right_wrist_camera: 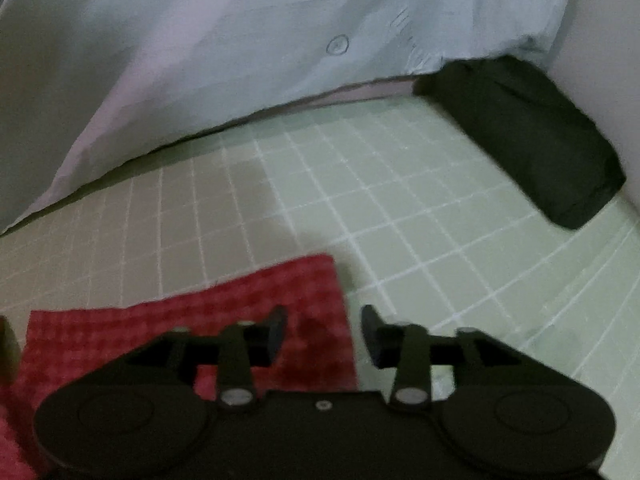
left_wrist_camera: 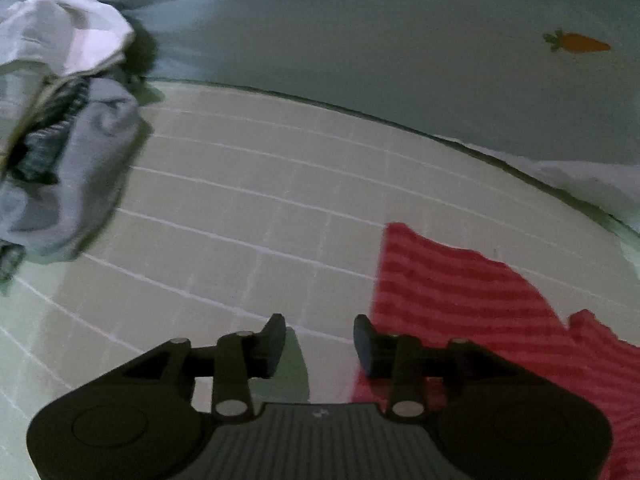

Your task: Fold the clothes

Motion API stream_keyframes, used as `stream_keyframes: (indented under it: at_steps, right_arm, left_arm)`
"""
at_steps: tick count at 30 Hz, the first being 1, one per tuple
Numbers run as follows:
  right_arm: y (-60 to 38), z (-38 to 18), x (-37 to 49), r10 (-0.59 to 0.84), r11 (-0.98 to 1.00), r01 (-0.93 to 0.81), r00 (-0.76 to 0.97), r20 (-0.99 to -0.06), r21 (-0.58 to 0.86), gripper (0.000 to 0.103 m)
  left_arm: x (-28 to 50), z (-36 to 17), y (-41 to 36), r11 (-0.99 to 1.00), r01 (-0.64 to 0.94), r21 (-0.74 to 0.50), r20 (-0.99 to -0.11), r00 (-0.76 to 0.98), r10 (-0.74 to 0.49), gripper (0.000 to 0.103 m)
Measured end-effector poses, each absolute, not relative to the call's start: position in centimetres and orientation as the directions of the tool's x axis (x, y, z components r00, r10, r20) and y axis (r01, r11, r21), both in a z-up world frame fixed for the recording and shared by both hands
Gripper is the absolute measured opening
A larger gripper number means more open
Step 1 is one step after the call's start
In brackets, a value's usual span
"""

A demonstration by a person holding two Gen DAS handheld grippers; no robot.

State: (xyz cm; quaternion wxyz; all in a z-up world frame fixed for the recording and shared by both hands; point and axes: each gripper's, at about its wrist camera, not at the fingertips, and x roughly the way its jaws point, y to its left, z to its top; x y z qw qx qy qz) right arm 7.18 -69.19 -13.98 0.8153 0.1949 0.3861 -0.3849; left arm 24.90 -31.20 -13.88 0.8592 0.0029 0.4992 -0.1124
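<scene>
A red striped garment (left_wrist_camera: 460,300) lies flat on the pale green gridded mat (left_wrist_camera: 248,208), at the lower right of the left wrist view. My left gripper (left_wrist_camera: 320,340) is open and empty just above the mat, its right finger over the garment's left edge. In the right wrist view the same red garment (right_wrist_camera: 200,320) lies at the lower left. My right gripper (right_wrist_camera: 324,332) is open and empty over the garment's right edge, left finger above the cloth, right finger above the bare mat (right_wrist_camera: 420,216).
A heap of white, grey and dark clothes (left_wrist_camera: 68,128) sits at the mat's left. A folded black garment (right_wrist_camera: 524,136) lies at the mat's far right. A pale sheet (right_wrist_camera: 240,52) with a carrot print (left_wrist_camera: 580,43) rises behind the mat.
</scene>
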Motion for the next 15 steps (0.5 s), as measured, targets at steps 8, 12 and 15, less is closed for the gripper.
stream_keyframes:
  at_steps: [8, 12, 15]
  right_arm:
    - [-70.0, -15.1, 6.3, -0.442, 0.570, 0.818, 0.390, -0.808, 0.082, 0.063]
    - [-70.2, -15.4, 6.0, -0.443, 0.558, 0.826, 0.376, -0.814, 0.078, 0.063]
    - [-70.1, -15.3, 6.1, -0.439, 0.570, 0.818, 0.376, -0.816, 0.070, 0.050]
  left_arm:
    - [24.0, -14.9, -34.6, 0.952, 0.267, -0.152, -0.864, 0.432, -0.259, 0.045]
    - [23.6, -14.8, -35.2, 0.940, 0.317, -0.128, -0.870, 0.420, -0.260, 0.000]
    - [23.0, -14.0, -34.3, 0.944, 0.305, -0.127, -0.858, 0.444, -0.259, 0.000]
